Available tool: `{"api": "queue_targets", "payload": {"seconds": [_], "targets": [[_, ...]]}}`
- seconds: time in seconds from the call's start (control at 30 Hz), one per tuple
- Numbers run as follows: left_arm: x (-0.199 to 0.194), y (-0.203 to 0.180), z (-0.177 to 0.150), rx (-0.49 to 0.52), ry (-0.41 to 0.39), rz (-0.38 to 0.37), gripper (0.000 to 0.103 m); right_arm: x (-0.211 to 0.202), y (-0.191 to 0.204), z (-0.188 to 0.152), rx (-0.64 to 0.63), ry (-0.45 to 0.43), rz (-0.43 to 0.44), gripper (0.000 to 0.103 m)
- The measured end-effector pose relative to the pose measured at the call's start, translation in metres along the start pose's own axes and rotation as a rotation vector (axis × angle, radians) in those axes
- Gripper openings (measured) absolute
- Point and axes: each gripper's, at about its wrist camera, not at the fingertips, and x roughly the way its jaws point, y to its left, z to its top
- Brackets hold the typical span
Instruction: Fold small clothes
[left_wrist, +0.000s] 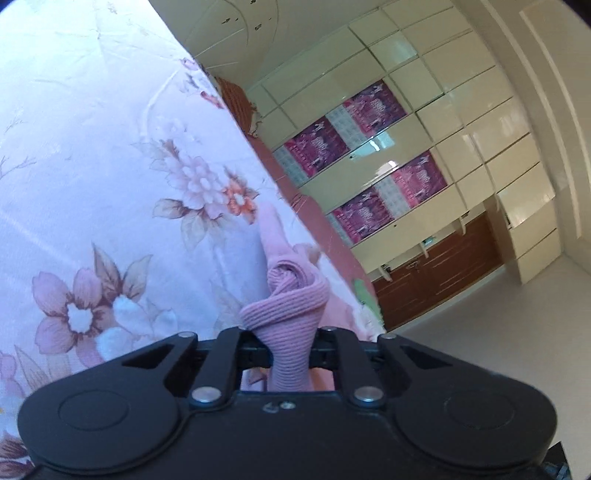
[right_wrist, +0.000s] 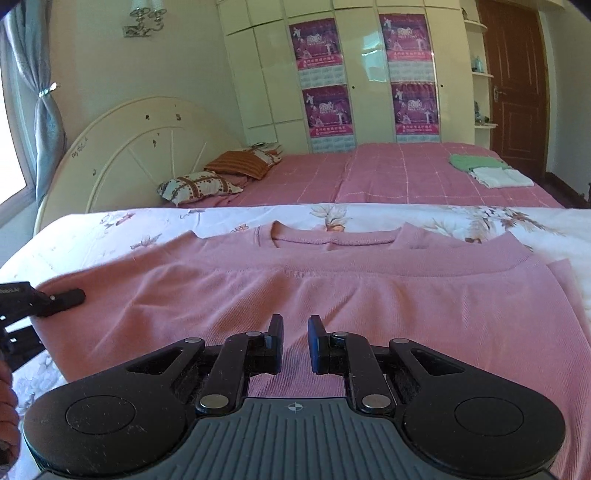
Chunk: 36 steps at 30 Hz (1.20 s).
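A pink knit sweater (right_wrist: 332, 291) lies flat on the floral sheet (right_wrist: 92, 229), neckline away from me, its bottom part folded up across the body. My left gripper (left_wrist: 288, 350) is shut on a bunched ribbed edge of the pink sweater (left_wrist: 291, 299); in the right wrist view it shows at the garment's left edge (right_wrist: 55, 299). My right gripper (right_wrist: 295, 332) is open and empty, just above the near middle of the sweater.
The floral sheet (left_wrist: 92, 166) covers the near bed. Behind is a pink checked bed (right_wrist: 388, 173) with pillows (right_wrist: 199, 184) and folded green and white clothes (right_wrist: 487, 170). A wardrobe with posters (right_wrist: 369, 74) and a brown door (right_wrist: 517, 81) stand at the back.
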Motion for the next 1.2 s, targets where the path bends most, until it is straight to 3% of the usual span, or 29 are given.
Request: {"api": "queue_targets", "payload": {"seconds": [0.07, 0.3, 0.37, 0.4, 0.5, 0.67, 0.73, 0.83, 1.0, 1.07, 1.13, 1.2], "targets": [[0.009, 0.014, -0.002, -0.047, 0.042, 0.013, 0.014, 0.024, 0.004, -0.009, -0.046, 0.087, -0.054, 0.014], [0.018, 0.018, -0.004, -0.043, 0.047, 0.044, 0.019, 0.025, -0.002, -0.020, -0.041, 0.042, -0.048, 0.014], [0.020, 0.016, -0.001, -0.027, 0.054, 0.049, 0.013, 0.025, -0.002, -0.020, -0.043, 0.024, -0.032, 0.014], [0.019, 0.011, 0.002, -0.010, 0.057, 0.045, 0.012, 0.032, -0.001, -0.022, -0.061, 0.057, -0.044, 0.014], [0.010, -0.021, 0.007, 0.102, 0.063, -0.022, 0.011, 0.037, 0.000, -0.022, -0.087, 0.049, -0.056, 0.013], [0.017, -0.116, -0.003, 0.342, 0.130, -0.134, 0.011, 0.028, -0.021, -0.020, 0.088, 0.026, 0.005, 0.014], [0.027, -0.156, -0.020, 0.425, 0.174, -0.184, 0.011, 0.002, -0.045, -0.020, 0.244, -0.044, 0.016, 0.014], [0.048, -0.210, -0.062, 0.539, 0.256, -0.263, 0.011, -0.045, -0.087, -0.027, 0.405, -0.141, -0.045, 0.014], [0.096, -0.272, -0.170, 0.692, 0.455, -0.332, 0.011, -0.122, -0.170, -0.044, 0.603, -0.209, -0.129, 0.014], [0.122, -0.278, -0.220, 0.750, 0.571, -0.289, 0.022, -0.141, -0.194, -0.052, 0.659, -0.210, -0.126, 0.014], [0.131, -0.275, -0.251, 0.786, 0.679, -0.234, 0.027, -0.156, -0.216, -0.060, 0.711, -0.193, -0.112, 0.014], [0.106, -0.268, -0.244, 0.778, 0.624, -0.302, 0.040, -0.169, -0.229, -0.063, 0.752, -0.184, -0.105, 0.015]]}}
